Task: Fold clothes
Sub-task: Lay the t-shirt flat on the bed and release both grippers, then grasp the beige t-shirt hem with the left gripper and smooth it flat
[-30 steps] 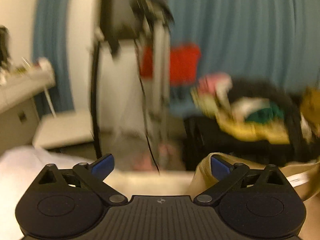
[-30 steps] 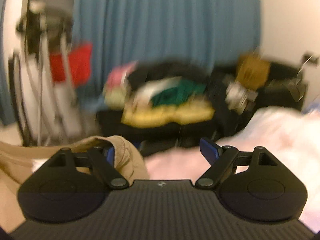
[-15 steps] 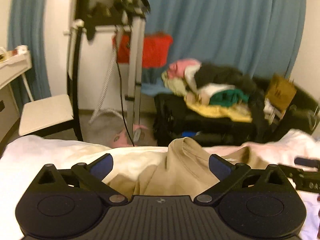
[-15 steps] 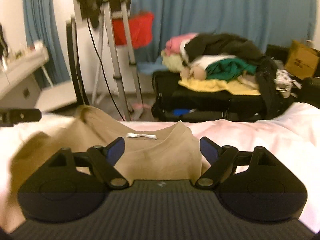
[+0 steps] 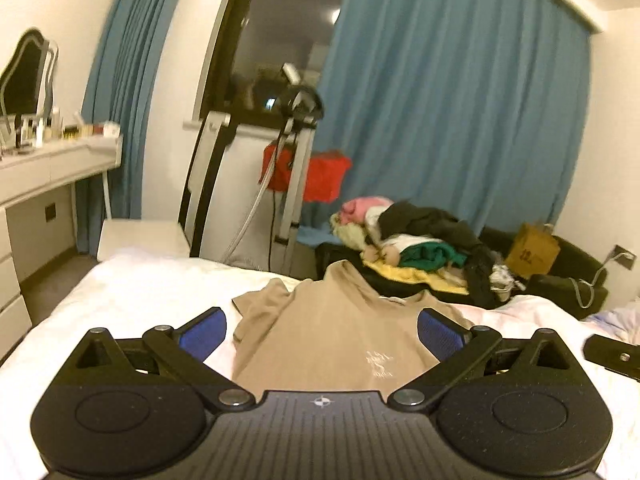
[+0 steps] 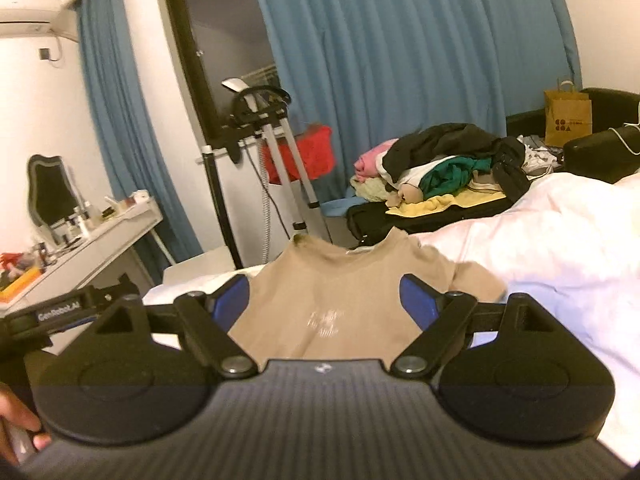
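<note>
A tan T-shirt (image 5: 332, 332) with a small white print lies spread face up on the white bed (image 5: 132, 292), collar toward the far edge. It also shows in the right wrist view (image 6: 340, 292). My left gripper (image 5: 322, 330) is open and empty, held above the shirt's lower part. My right gripper (image 6: 324, 300) is open and empty, also above the shirt. The left gripper's body (image 6: 60, 312) shows at the left of the right wrist view. The right gripper's edge (image 5: 612, 354) shows at the right of the left wrist view.
Past the bed's far edge a black suitcase holds a pile of clothes (image 6: 440, 172). A garment steamer stand (image 5: 296, 160) and a red bag (image 5: 316, 176) stand by blue curtains. A white dresser (image 5: 44, 184) is at left, a brown paper bag (image 6: 566, 116) at right.
Both grippers have let go of the shirt's shoulders and pulled back and up. The shirt, held up before, now lies flat on the bed.
</note>
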Demonstrator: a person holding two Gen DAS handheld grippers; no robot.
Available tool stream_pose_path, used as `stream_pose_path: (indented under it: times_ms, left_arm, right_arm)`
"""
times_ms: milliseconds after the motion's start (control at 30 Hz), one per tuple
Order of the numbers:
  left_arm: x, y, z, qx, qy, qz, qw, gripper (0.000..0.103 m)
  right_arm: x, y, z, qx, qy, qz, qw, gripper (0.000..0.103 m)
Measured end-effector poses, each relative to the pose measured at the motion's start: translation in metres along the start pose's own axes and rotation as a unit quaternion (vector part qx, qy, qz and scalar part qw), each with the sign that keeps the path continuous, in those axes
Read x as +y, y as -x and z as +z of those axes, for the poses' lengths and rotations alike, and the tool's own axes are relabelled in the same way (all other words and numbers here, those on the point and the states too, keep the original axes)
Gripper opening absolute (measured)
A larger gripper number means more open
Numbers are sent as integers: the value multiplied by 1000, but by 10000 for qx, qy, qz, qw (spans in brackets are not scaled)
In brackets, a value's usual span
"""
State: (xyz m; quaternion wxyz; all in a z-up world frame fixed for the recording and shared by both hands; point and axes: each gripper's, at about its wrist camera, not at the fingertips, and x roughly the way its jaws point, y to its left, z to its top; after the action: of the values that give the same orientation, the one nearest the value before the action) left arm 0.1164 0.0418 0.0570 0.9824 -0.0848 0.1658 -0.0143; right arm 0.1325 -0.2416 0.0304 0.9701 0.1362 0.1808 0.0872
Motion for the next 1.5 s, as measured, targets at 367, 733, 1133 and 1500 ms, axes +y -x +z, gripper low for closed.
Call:
stream_pose_path:
  times_ms: [367,733,1133,1500]
  left_arm:
    - [-5,51,-65,-179,-224,138,9995,102]
    - [-10,24,-85,292,-183,134,9993,102]
    - [6,-11,-96,887,350,258,9951,102]
    - [34,-102,-74,1780,721,207,9812,100]
  right_arm:
    - [2,33,-86,14,128,49,9999,84]
    - [-3,36,-83,-299,26,-6,9995,84]
    - [-13,18,-89,-63,-199,-12,9998,84]
    - [-26,-2,-106,389,-716,-73,9966,84]
